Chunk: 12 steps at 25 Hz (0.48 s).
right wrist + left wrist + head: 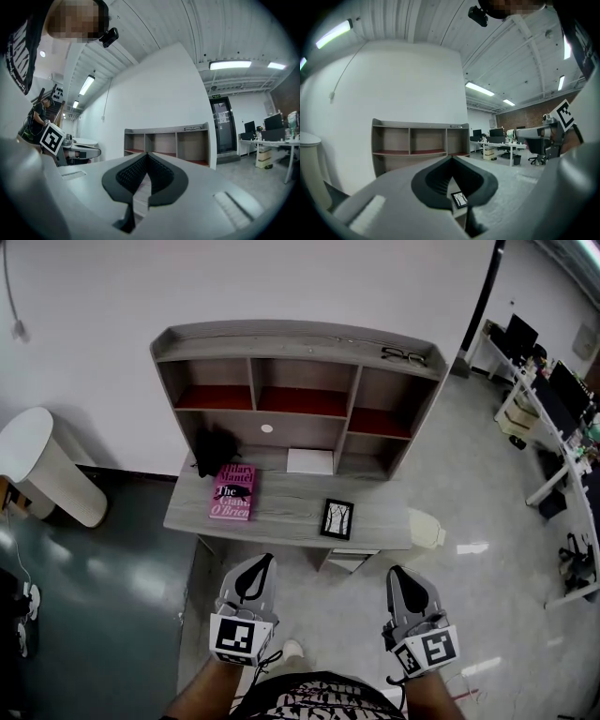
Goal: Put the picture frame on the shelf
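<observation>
**Task status.** No part of the task is done yet. The picture frame (337,518) stands on the bench (291,507), close to the front edge and right of the middle. It is apart from the pink book (233,491), which lies toward the left side of the bench. The shelf (281,337) rises along the back edge of the bench. Its upper compartments appear empty. A pair of glasses (403,356) rests on its top board near the right end, and a white item sits in a lower middle compartment. Remaining steps, as judged from this layout: approach the bench, grasp the frame, lift it, set it in a shelf compartment and let go.

**Left tool.** The left tool (253,570) is held over the floor, short of the front edge of the bench and well apart from the frame. In the left gripper view its jaws are clenched tip to tip, with nothing gripped. The frame shows only in the distance through the gap below the tips.

**Right tool.** The right tool (407,579) is likewise short of the front edge, to the right of the frame's position. Its jaws are clenched together on nothing, and it touches no object.

**Note.** Both tools must open before either can take the frame.
</observation>
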Tool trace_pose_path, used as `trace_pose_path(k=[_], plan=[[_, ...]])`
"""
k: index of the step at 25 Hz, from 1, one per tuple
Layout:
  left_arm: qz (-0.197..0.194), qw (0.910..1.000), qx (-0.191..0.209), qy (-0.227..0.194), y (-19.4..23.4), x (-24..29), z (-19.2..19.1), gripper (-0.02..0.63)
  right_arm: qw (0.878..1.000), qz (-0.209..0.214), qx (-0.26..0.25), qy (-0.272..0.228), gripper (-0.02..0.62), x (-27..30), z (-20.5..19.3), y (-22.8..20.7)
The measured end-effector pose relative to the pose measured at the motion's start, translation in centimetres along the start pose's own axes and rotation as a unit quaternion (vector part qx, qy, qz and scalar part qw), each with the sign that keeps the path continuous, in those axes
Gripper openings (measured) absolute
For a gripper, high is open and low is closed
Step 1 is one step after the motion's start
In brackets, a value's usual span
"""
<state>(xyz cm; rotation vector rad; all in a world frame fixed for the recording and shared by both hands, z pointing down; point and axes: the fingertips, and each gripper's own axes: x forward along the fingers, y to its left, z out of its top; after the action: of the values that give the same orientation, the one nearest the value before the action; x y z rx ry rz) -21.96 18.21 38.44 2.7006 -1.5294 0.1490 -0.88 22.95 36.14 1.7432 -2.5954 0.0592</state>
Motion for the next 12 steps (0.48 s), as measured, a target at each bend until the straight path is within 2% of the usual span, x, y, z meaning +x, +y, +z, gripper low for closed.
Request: trace_pose_path(k=[4,12], plan=[[-0.015,0.9998,-0.003,-0.009,1.1,1.6,0.6,0.002,1.0,-0.015,-0.011,-0.001,0.028,1.3,0.6,0.0],[-0.042,0.999,-0.013,0.005,0.9,3.3,-1.3,0.002,0.998,-0.059,-0.013,0.008,0.028,0.9,0.5,-2.4]])
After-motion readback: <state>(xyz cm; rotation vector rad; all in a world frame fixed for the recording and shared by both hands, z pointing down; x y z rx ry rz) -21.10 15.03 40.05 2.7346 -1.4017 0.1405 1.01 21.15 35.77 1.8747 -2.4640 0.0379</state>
